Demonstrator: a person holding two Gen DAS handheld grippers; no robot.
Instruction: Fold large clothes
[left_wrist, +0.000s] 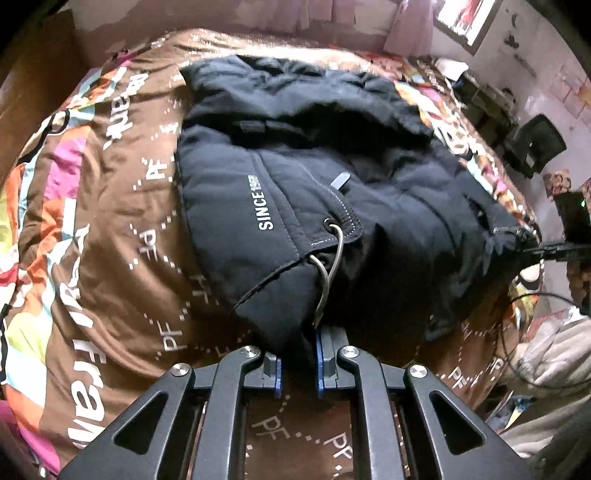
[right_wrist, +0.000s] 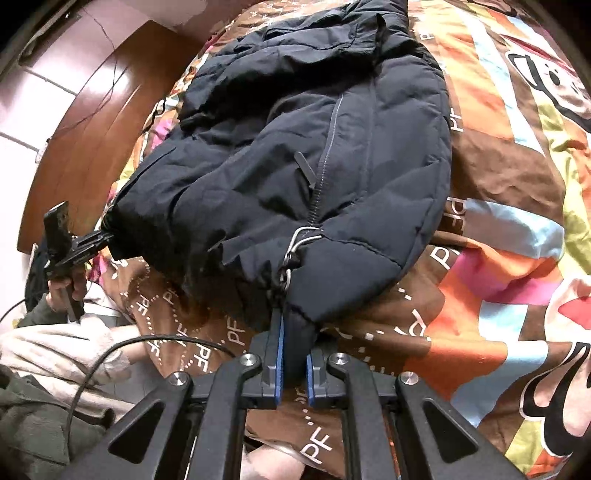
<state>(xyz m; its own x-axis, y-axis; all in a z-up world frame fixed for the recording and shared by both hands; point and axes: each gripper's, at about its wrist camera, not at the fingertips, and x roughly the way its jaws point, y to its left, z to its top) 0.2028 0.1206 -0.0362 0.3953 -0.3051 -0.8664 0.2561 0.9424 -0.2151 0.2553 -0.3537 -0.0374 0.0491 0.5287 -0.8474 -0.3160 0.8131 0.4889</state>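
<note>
**Both grippers pinching the jacket hem on the bed**

Left wrist view: dark padded jacket (left_wrist: 314, 177) lies spread on a patterned bedspread (left_wrist: 92, 240), hood end far from the camera, hem end near. Left gripper (left_wrist: 298, 363) has its jaws drawn narrow onto a fold of the hem, just beside a grey drawcord loop (left_wrist: 330, 266). White "SINCE" lettering (left_wrist: 266, 213) runs along the front placket.

Right wrist view: right gripper (right_wrist: 294, 363) likewise pinched close on a bunched corner of the same jacket (right_wrist: 314, 147), next to the foot of the zipper (right_wrist: 325, 155) and another stretch of cord (right_wrist: 295, 243). Its mate shows small at the far hem corner, held in a hand (right_wrist: 64, 288).

Handling, as a judgement:
- Puffy, quilted, soft; bulk will spring back, so folds likely need pressing down.
- Shell looks smooth and may slip in the pads; a doubled hem edge gives better purchase than a single layer.
- Probably light for its size, but floppy; holding at two well-separated hem corners should keep it from sagging in the middle.
- Cord loops could snag a finger.

Hard to make out:
- Sleeves not clearly traceable; possibly tucked under or across the body.
- How deep the cloth sits between the pads is hidden.
- Motion blur softens the bedspread edges.
- Room clutter beyond the bed is too small to name.
</note>
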